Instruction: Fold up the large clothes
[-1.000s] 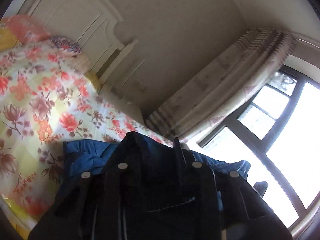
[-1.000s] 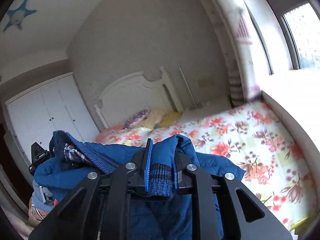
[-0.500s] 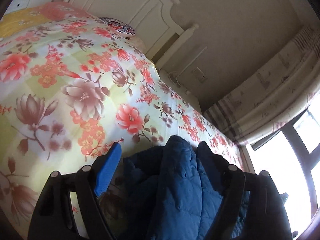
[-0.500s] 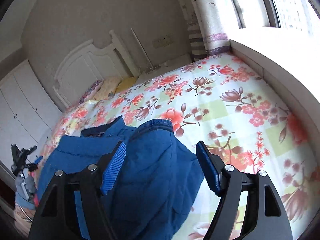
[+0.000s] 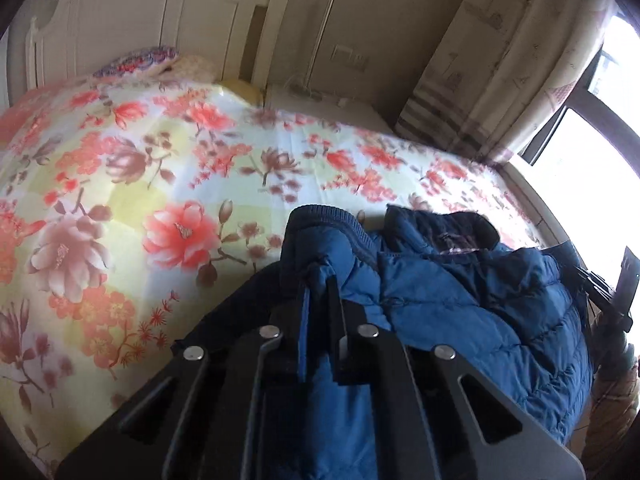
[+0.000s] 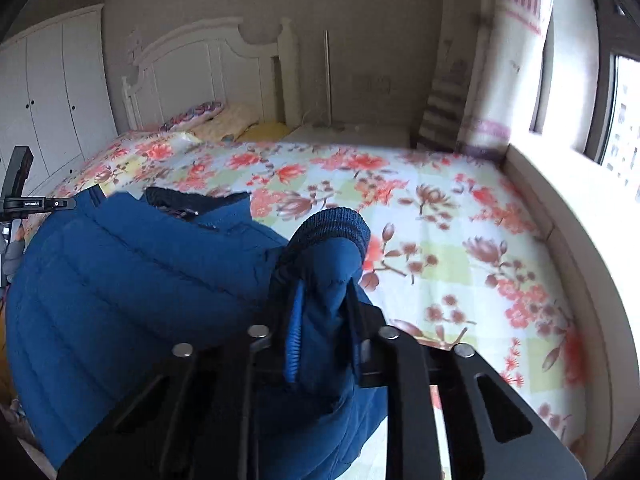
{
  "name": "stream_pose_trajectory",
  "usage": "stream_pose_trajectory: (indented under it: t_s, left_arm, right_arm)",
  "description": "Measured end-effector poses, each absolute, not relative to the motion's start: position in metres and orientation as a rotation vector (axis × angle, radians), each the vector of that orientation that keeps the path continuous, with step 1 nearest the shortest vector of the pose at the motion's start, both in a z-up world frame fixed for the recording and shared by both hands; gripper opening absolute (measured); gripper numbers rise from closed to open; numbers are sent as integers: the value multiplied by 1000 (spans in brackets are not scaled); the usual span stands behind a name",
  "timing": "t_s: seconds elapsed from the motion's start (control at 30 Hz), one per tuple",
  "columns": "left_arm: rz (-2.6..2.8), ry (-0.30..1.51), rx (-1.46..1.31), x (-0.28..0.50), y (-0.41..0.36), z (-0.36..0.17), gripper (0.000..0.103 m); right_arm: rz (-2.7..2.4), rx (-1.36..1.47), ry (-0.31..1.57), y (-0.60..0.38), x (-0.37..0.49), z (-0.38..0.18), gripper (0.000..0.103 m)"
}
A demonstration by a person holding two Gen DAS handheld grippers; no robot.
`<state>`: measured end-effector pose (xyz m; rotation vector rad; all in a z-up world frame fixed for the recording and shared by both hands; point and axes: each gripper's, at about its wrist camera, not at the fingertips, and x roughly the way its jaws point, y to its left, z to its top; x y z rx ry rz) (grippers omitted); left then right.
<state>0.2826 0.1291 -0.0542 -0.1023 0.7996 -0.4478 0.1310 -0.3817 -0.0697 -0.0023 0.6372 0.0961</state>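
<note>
A blue quilted jacket (image 6: 132, 280) is lying at the near edge of the bed (image 6: 440, 208), spreading toward the bed's left near corner in the right wrist view. The bed is wearing a floral cover of red and brown blossoms on pale squares. The left gripper (image 5: 318, 284) is pinching a fold of the jacket's fabric just behind a dark ribbed cuff (image 5: 320, 216), its jaws pressed close on the cloth. The right gripper (image 6: 322, 292) is gripping the other sleeve in the same way, its jaws squeezing blue padding below a ribbed cuff (image 6: 334, 222) that is standing up above them. Both sleeves are being held over the bed cover, with the jacket body bunching beside them; a dark collar with a plaid lining (image 5: 452, 240) is showing at the jacket's far side.

A white headboard (image 6: 208, 64) is standing at the far edge of the bed, with a patterned pillow (image 6: 192, 114) and a yellow one (image 6: 264, 130) lying against it. White wardrobe doors (image 6: 52, 92) are filling the wall to the left. A striped curtain (image 5: 500, 60) is hanging by the window (image 5: 580, 168) along the bed's right edge. A black camera mount (image 6: 24, 196) is standing off the bed's left side; small white lettering on its arm is too small to read. Nothing is blocking either gripper except the jacket itself.
</note>
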Motion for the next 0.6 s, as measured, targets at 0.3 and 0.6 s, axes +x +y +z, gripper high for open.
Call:
stream_pose_trajectory:
  t_s: [0.3,0.6]
  left_arm:
    - [-450,648,-325,259,169,25,4]
    - [-227,839,-372,362,178,-56,0]
  right_arm:
    - [62,5,498,-386,110,9,9]
    - [17,134,737,-409,228,-84,9]
